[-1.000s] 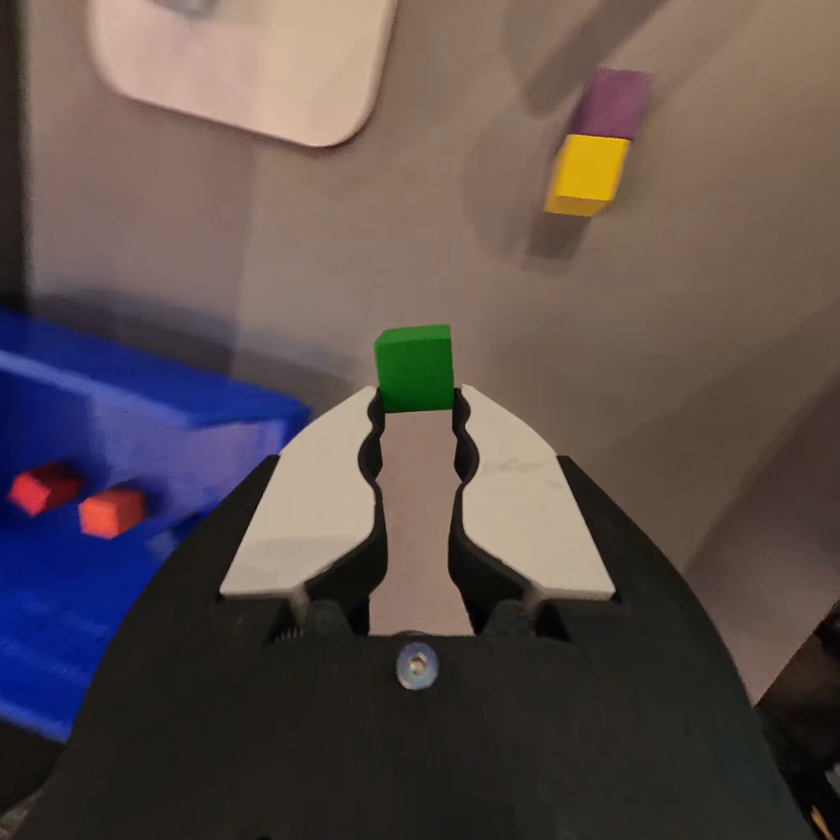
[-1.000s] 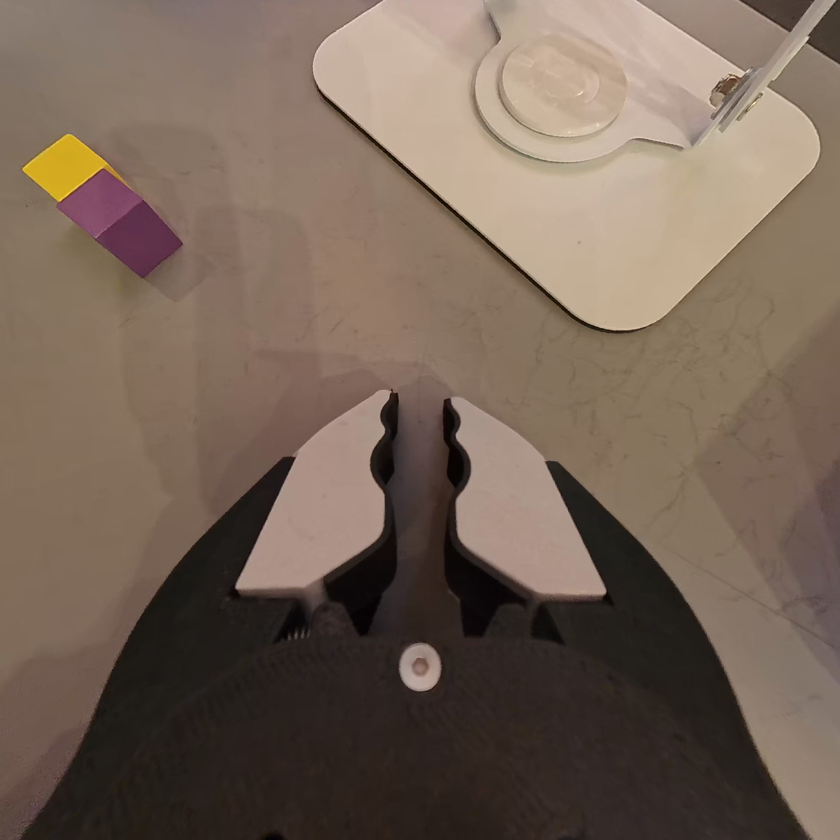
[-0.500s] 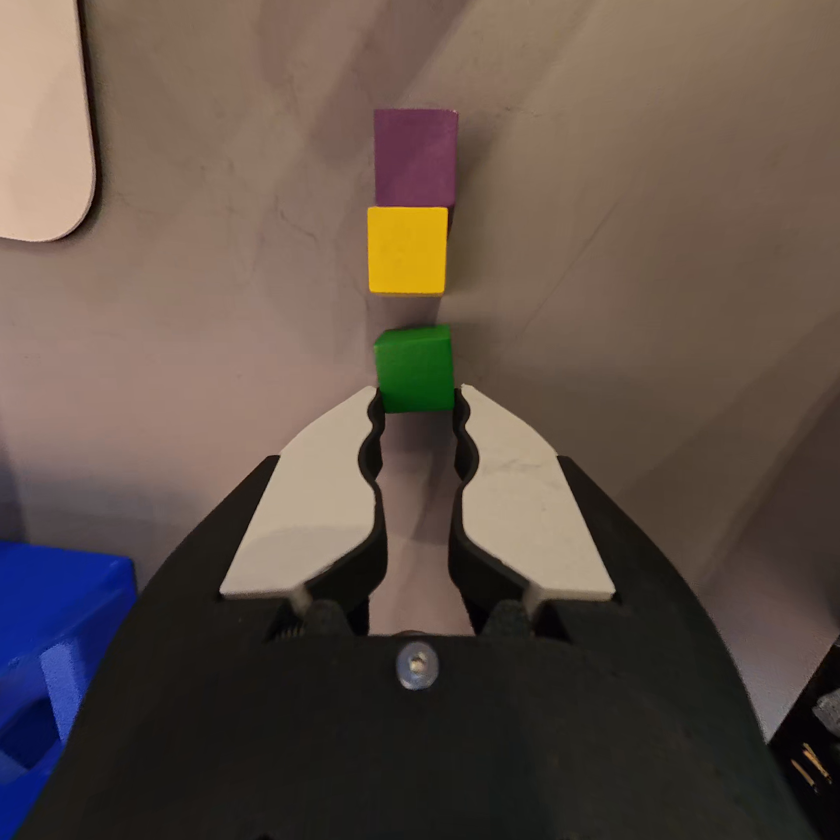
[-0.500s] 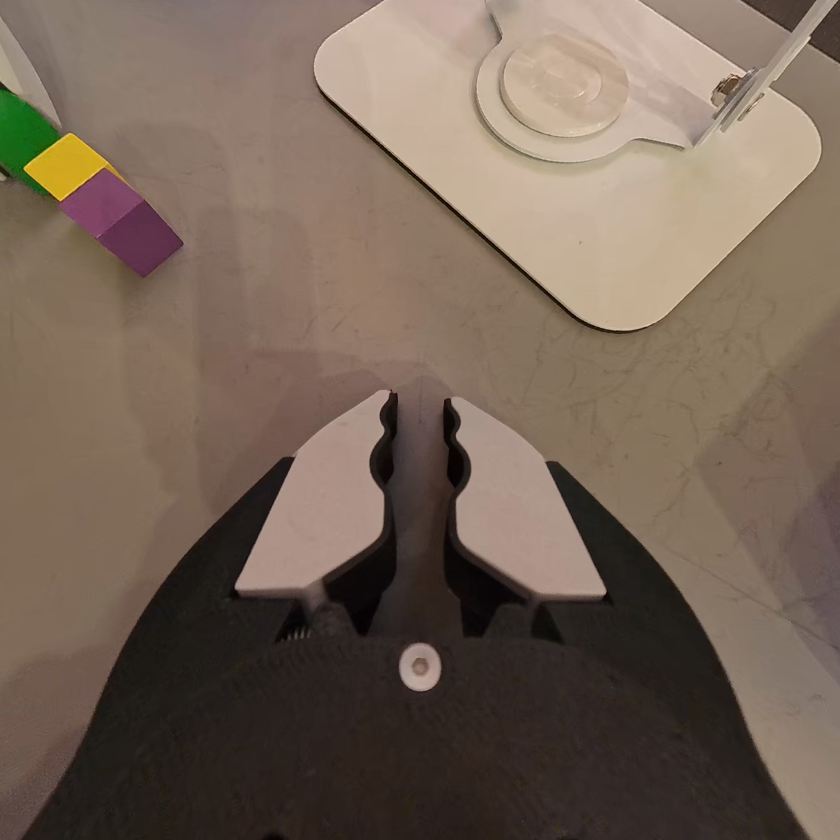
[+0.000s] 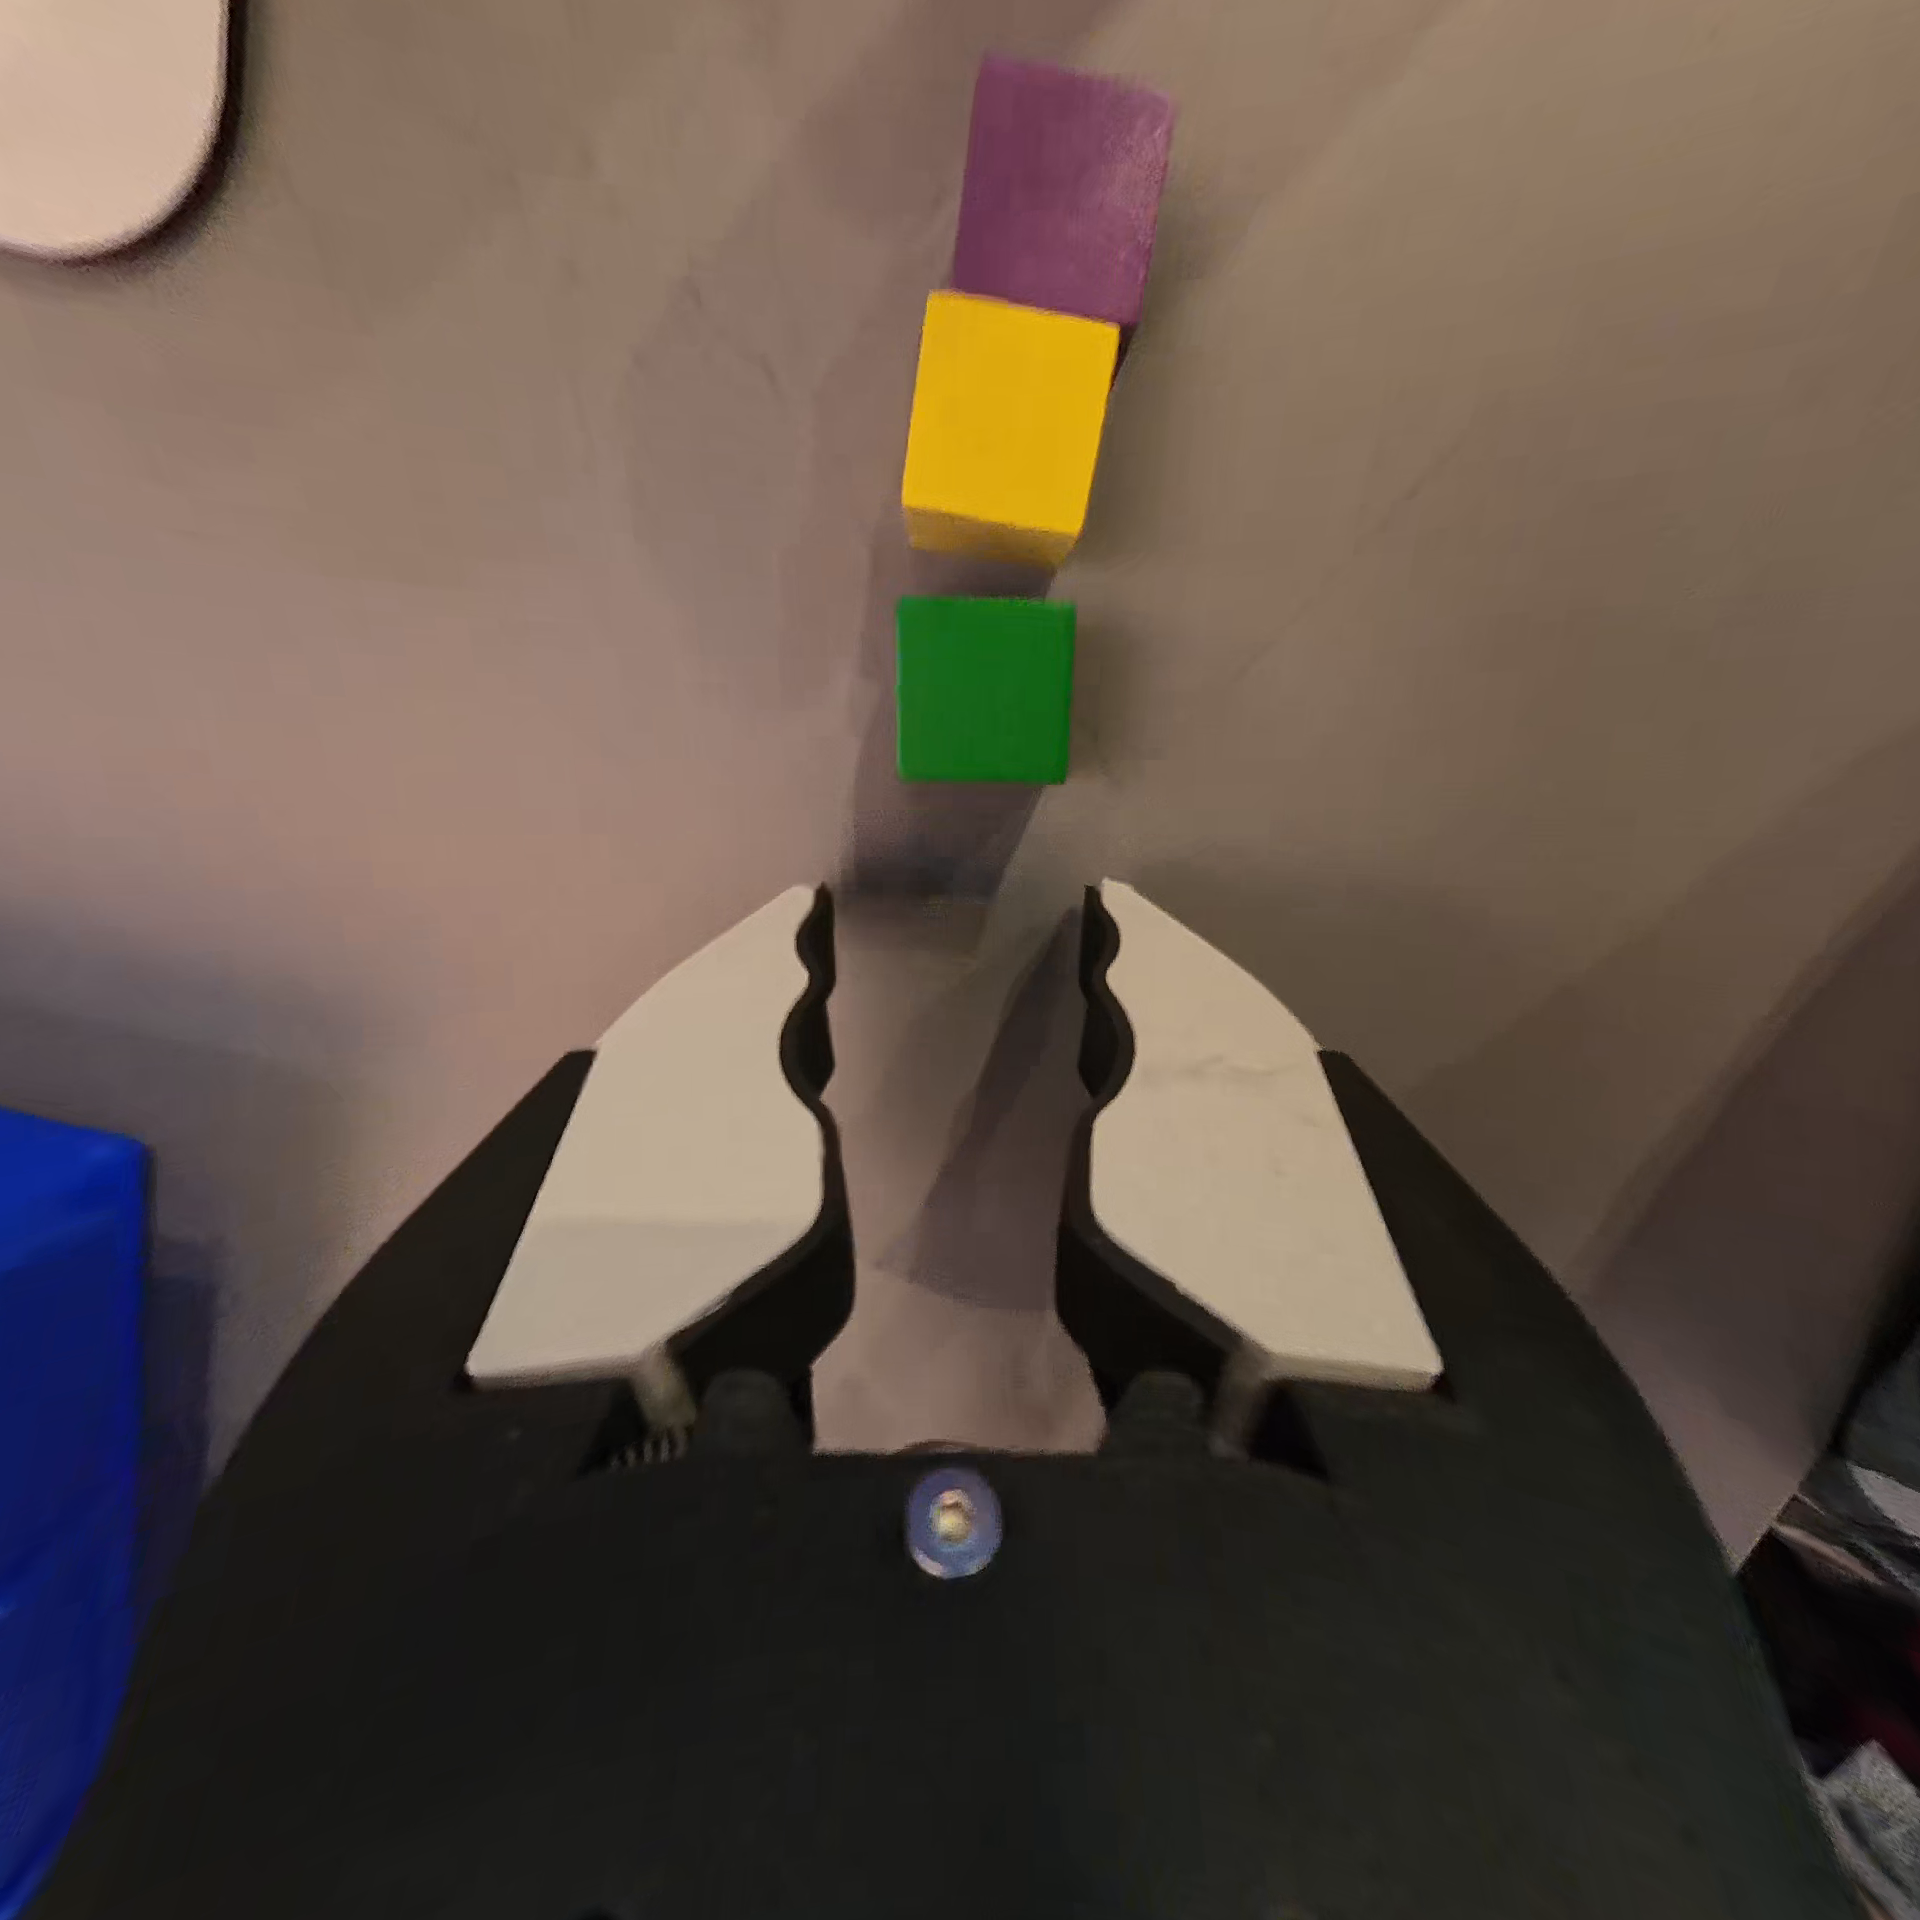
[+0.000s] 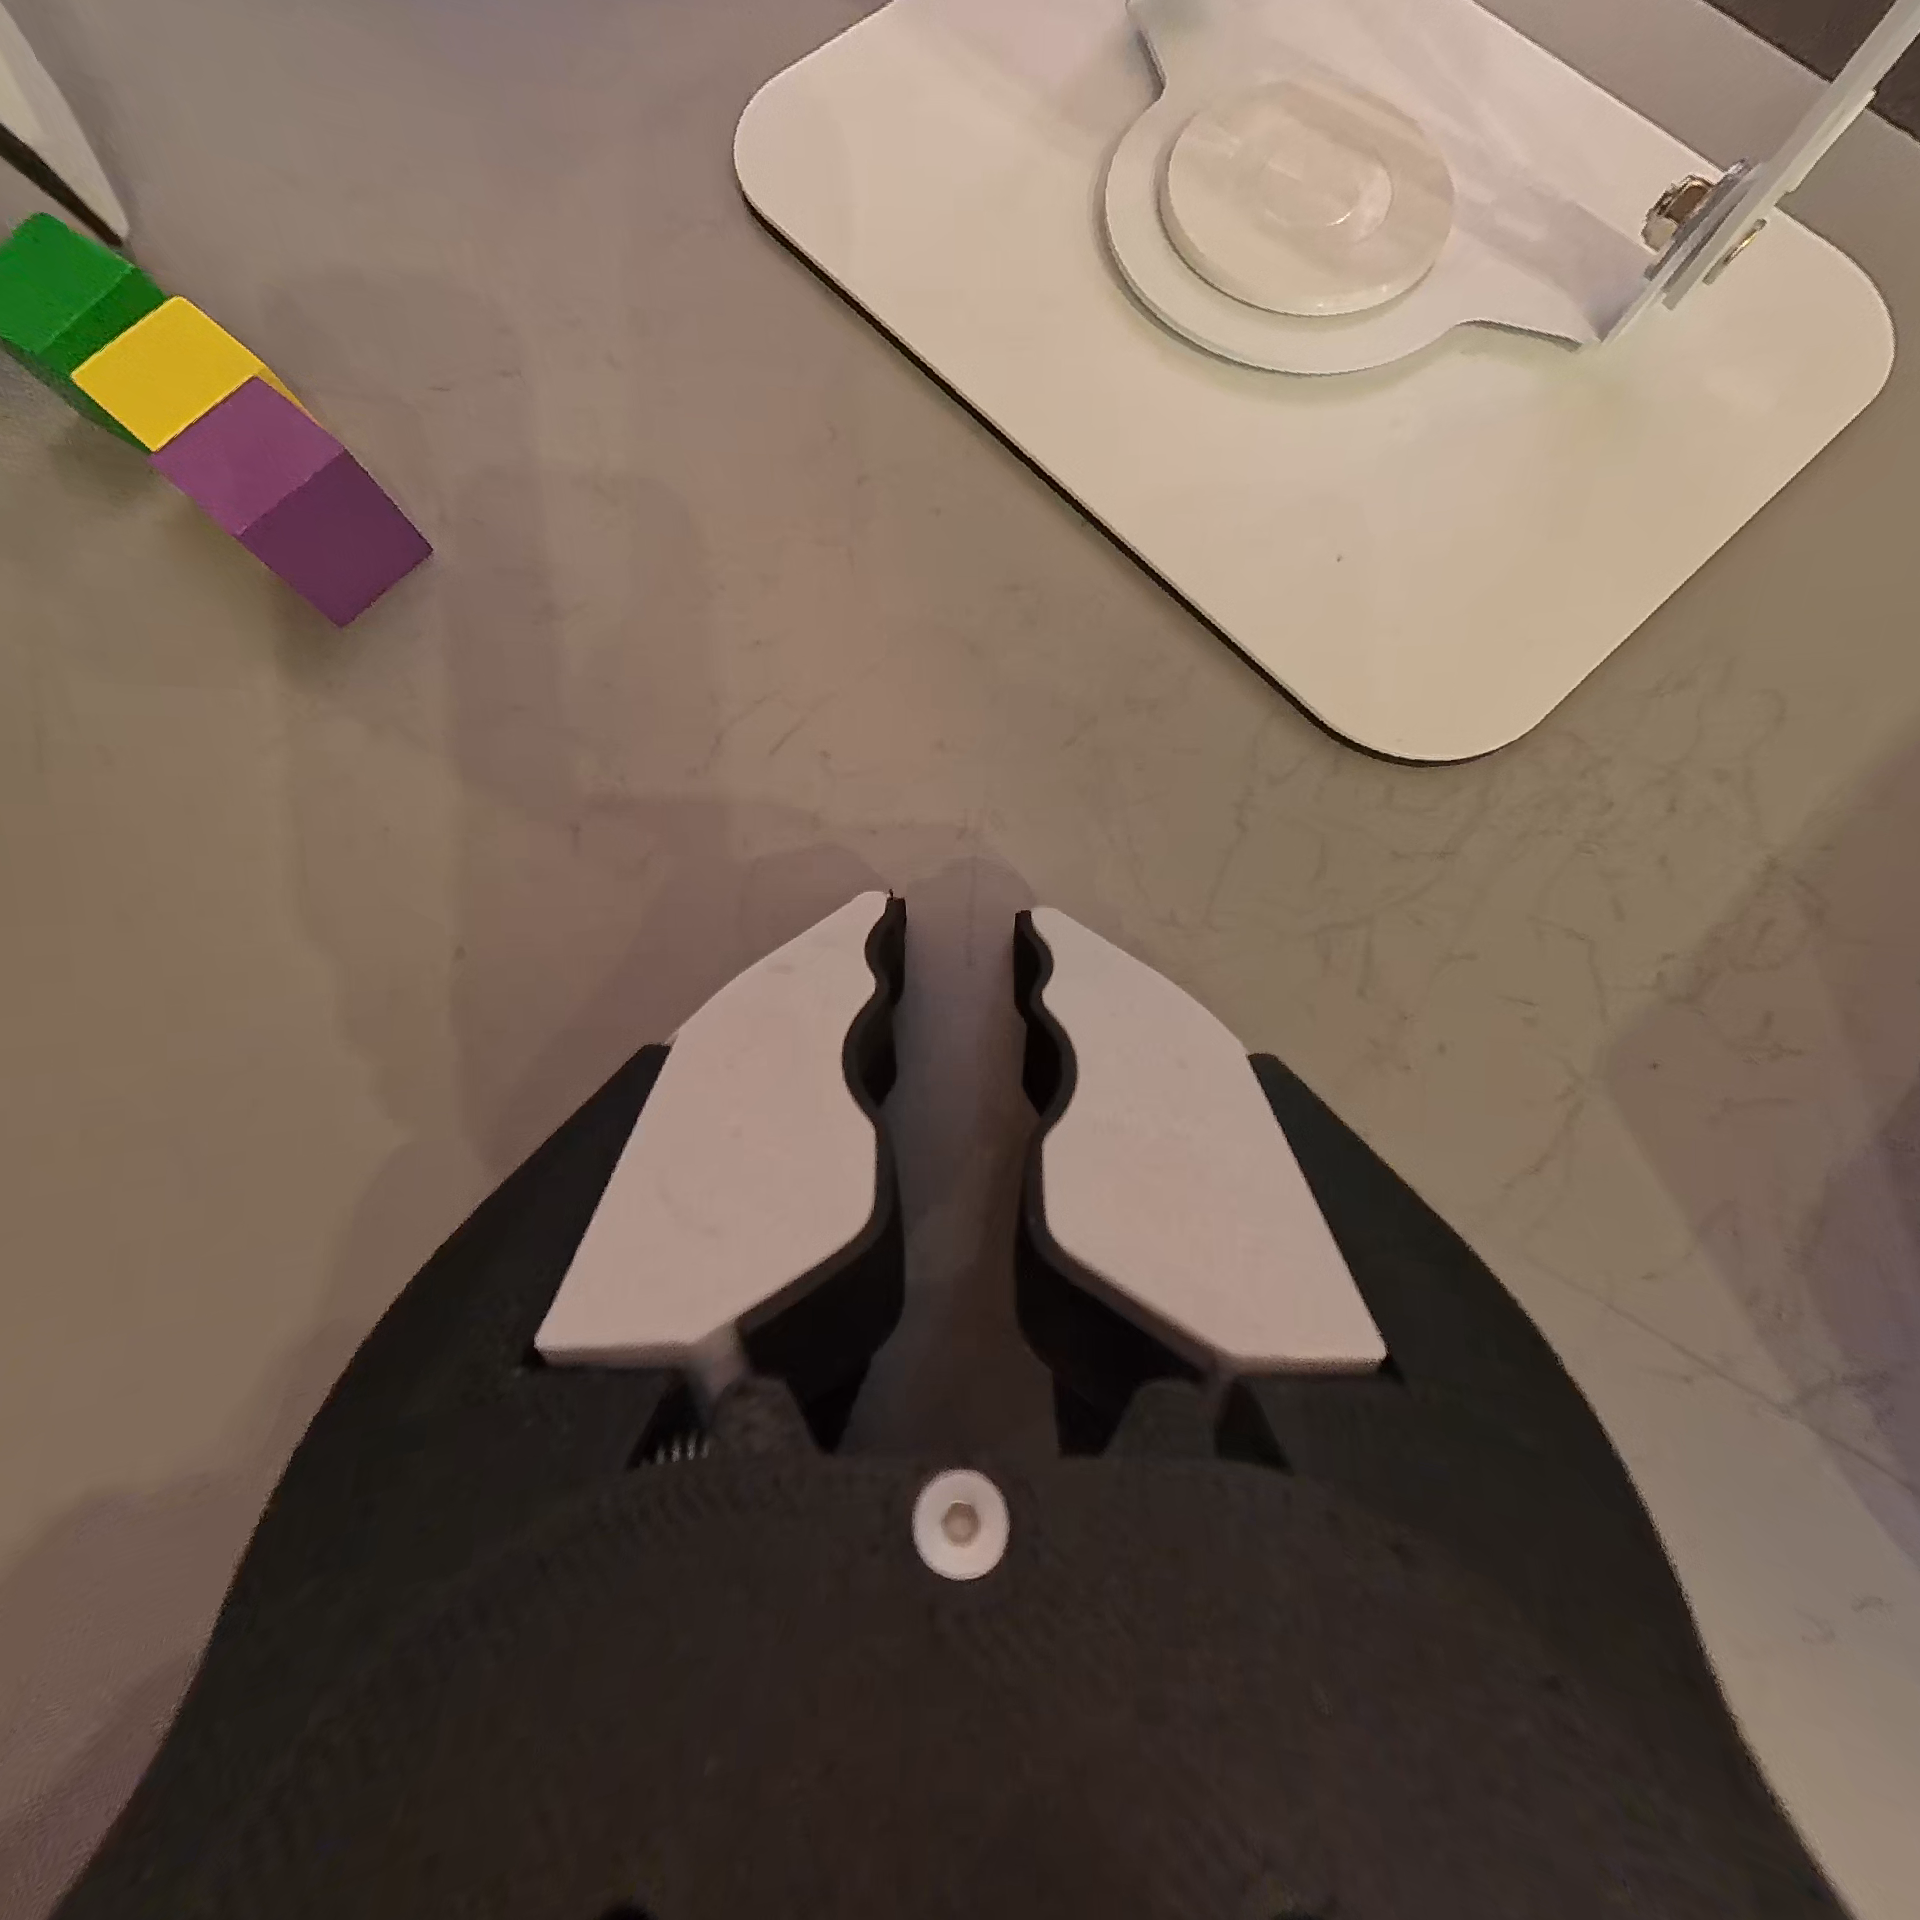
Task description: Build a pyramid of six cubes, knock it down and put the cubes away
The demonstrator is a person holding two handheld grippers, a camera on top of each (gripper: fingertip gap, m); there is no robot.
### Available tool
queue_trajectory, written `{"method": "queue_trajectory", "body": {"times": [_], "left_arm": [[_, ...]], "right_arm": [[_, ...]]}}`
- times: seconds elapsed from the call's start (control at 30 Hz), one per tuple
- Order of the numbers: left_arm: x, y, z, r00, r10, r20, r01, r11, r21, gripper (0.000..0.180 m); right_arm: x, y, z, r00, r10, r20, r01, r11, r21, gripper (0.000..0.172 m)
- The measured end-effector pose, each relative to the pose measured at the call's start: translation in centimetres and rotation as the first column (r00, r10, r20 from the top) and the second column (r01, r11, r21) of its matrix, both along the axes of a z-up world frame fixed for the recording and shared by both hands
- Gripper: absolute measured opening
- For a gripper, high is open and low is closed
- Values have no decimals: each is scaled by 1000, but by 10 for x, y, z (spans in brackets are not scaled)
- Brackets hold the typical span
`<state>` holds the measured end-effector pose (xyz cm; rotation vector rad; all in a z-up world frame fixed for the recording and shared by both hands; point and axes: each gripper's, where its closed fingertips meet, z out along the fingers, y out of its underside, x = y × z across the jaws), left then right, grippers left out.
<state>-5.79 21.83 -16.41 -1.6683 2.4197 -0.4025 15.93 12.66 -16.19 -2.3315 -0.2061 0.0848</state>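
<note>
In the left wrist view a green cube (image 5: 985,690), a yellow cube (image 5: 1006,431) and a purple cube (image 5: 1062,192) lie in a row on the grey table, running away from me. My left gripper (image 5: 956,904) is open and empty, a short way back from the green cube. The same row shows at the far left of the right wrist view: green cube (image 6: 64,296), yellow cube (image 6: 166,376), purple cube (image 6: 296,509). My right gripper (image 6: 954,914) is open with a narrow gap and holds nothing, hovering over bare table.
A white plate-like stand base (image 6: 1403,416) with a round disc and a slanted arm sits at the back right; its corner shows in the left wrist view (image 5: 94,114). A blue bin (image 5: 62,1403) stands at the left edge. Table edge and clutter lie at the lower right (image 5: 1849,1558). Some 25 cm of space lies between my two pairs of fingers. From my left tips it is roughly 7 cm to the yellow cube (image 5: 1006,431); from my right, 15 cm. It is also in sight in the right wrist view (image 6: 160,381).
My left gripper carried the green cube to the yellow and purple cubes, set it down in line with them, opened and drew back. The right gripper has not moved.
</note>
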Motion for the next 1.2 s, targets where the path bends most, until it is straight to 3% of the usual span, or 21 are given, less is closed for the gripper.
{"method": "queue_trajectory", "body": {"times": [0.5,0.7,0.83,1.2], "left_arm": [[18,-14,-2,998,7,59,-5,999,-34,13],[14,-11,-1,997,39,68,-36,998,-56,11],[14,-11,-2,995,56,80,-49,995,-88,0],[18,-9,-2,992,63,107,-52,993,-105,0]], "right_arm": [[-1,0,1,1000,1,2,-2,1000,1,20],[-60,0,4,966,246,-76,-246,969,8,1],[-92,13,4,926,359,-114,-361,933,0,0],[-112,39,5,896,419,-146,-424,906,0,0]]}}
